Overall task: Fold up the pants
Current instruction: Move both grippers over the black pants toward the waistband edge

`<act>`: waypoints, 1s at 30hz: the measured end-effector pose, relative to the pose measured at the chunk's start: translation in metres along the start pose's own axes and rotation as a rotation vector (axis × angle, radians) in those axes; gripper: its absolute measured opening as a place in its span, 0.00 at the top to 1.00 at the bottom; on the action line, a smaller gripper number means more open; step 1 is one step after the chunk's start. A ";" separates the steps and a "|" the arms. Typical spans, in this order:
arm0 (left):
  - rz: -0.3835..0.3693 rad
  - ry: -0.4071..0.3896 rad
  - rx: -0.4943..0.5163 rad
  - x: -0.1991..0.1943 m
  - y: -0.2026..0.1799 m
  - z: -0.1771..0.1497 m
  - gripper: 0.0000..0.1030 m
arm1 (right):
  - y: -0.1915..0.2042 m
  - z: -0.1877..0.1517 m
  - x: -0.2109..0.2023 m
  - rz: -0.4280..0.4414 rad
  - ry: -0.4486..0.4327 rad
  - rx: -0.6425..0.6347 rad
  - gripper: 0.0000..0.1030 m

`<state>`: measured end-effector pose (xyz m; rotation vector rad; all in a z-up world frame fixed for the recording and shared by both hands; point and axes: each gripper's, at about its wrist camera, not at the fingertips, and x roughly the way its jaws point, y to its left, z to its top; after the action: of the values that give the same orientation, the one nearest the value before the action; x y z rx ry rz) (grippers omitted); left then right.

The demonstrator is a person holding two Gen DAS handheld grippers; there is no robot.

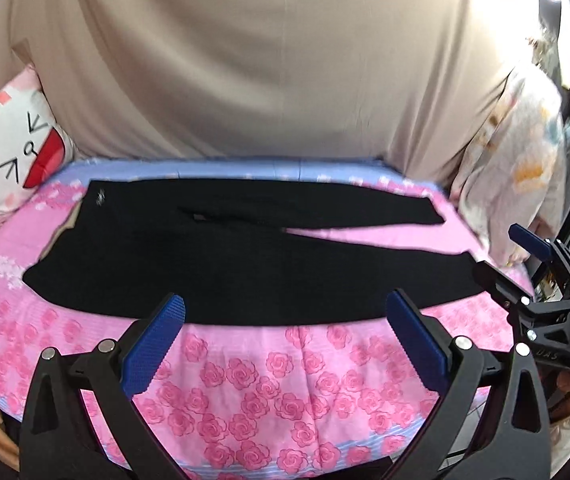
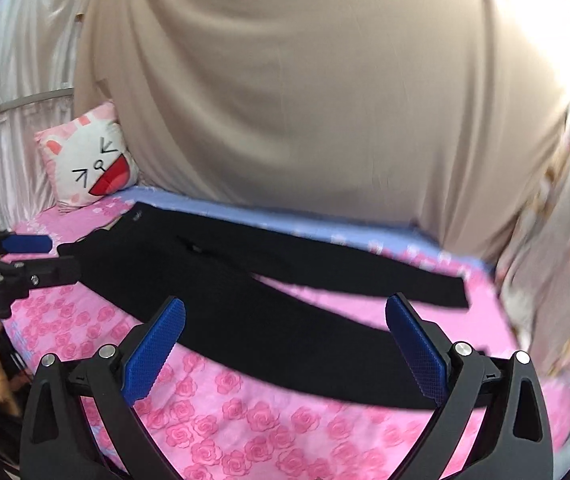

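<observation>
Black pants (image 1: 213, 256) lie flat on a pink rose-print sheet (image 1: 245, 392), waistband at the left and two legs spread apart toward the right. They also show in the right wrist view (image 2: 269, 300). My left gripper (image 1: 285, 312) is open and empty, hovering at the near edge of the pants. My right gripper (image 2: 285, 316) is open and empty above the near leg. The right gripper also shows at the right edge of the left wrist view (image 1: 525, 264), beside the near leg's cuff. The left gripper shows at the left edge of the right wrist view (image 2: 21, 256), near the waistband.
A white and pink cat-face pillow (image 1: 17, 152) leans at the back left. A beige curtain (image 1: 265, 60) hangs behind the bed. A pale floral cloth (image 1: 521, 168) hangs at the right. The sheet has a blue band (image 1: 245, 168) along its far edge.
</observation>
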<state>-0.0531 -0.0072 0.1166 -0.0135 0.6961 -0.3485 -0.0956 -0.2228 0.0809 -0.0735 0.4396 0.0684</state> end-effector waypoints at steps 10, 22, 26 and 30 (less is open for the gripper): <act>0.249 0.021 0.147 0.095 0.003 -0.002 0.04 | -0.129 -0.045 0.098 -0.168 0.173 0.247 0.05; 0.388 0.021 0.019 0.147 0.065 0.027 0.04 | -0.134 -0.012 0.151 -0.302 0.194 0.078 0.05; 0.403 -0.038 0.064 0.126 0.066 0.054 0.04 | -0.160 0.017 0.153 -0.262 0.151 0.150 0.05; 0.386 -0.115 0.101 0.103 0.058 0.088 0.04 | -0.200 0.053 0.157 -0.267 0.107 0.222 0.05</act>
<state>0.0934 0.0055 0.1125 0.1930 0.5518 -0.0112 0.0845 -0.4094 0.0726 0.0832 0.5386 -0.2479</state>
